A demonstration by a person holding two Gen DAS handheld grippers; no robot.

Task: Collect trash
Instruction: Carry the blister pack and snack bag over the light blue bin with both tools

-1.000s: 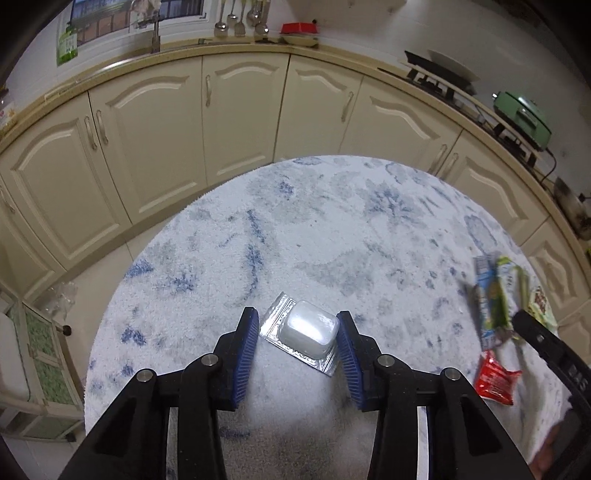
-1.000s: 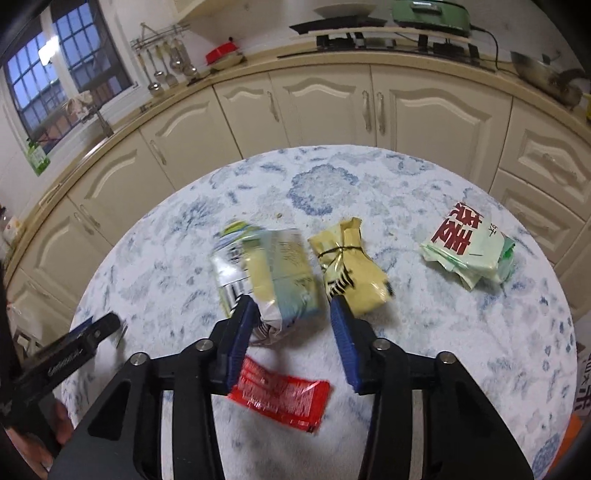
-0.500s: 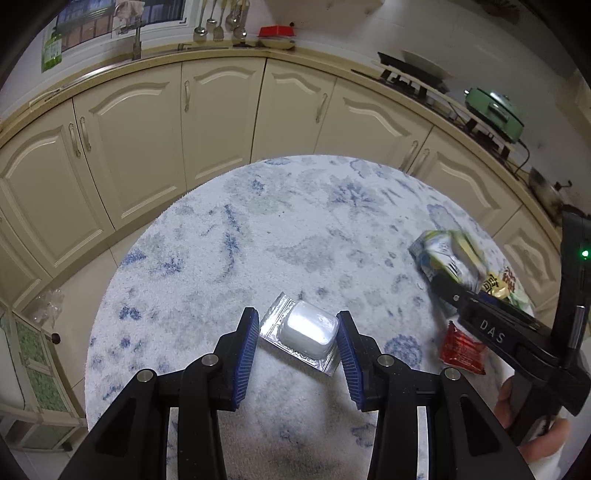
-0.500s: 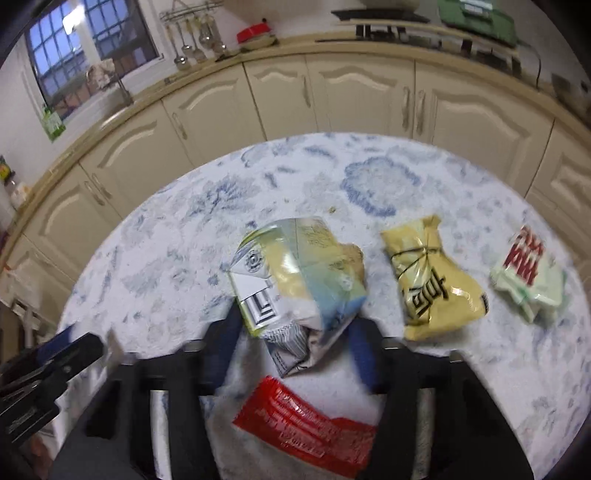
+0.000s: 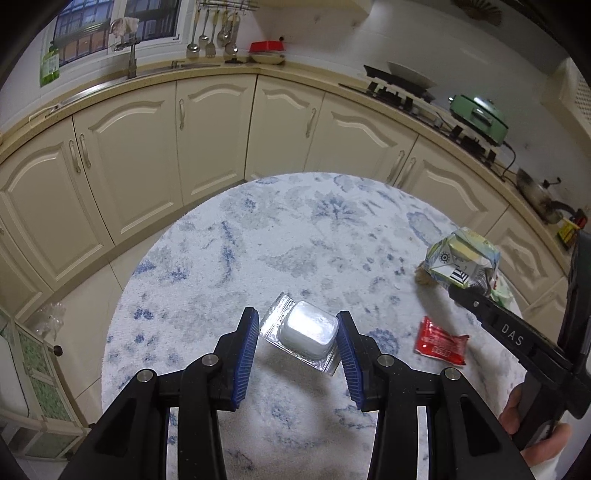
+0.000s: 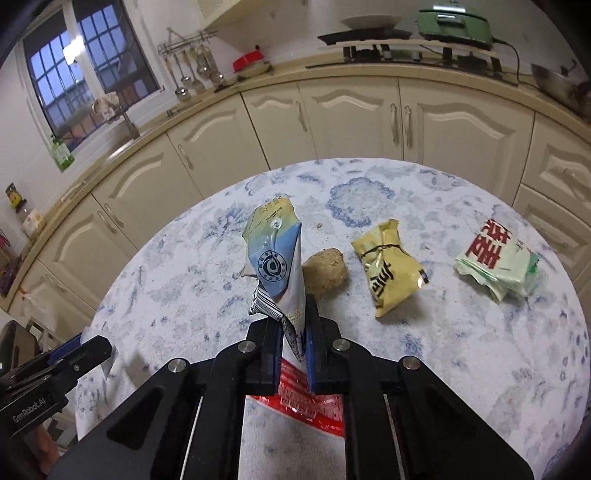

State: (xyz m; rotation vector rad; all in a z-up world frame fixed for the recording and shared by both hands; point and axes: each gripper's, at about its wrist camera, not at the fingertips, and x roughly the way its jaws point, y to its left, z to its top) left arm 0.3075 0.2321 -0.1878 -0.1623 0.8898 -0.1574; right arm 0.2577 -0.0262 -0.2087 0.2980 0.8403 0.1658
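The left gripper clasped a clear blister pack while the right gripper pinched a crumpled blue-and-yellow wrapper above the round table.

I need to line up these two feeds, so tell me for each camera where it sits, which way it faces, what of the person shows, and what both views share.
Left wrist: rides the left claw, looking down and forward over the round blue-patterned white table to cream cabinets; clear plastic blister tray clamped; right claw and hand at right.
Right wrist: rides the right claw, same slant; pale blue and yellow crumpled wrapper pinched; left claw at lower left.
Shared: table, that wrapper, flat red foil sachet, green electric cooker.
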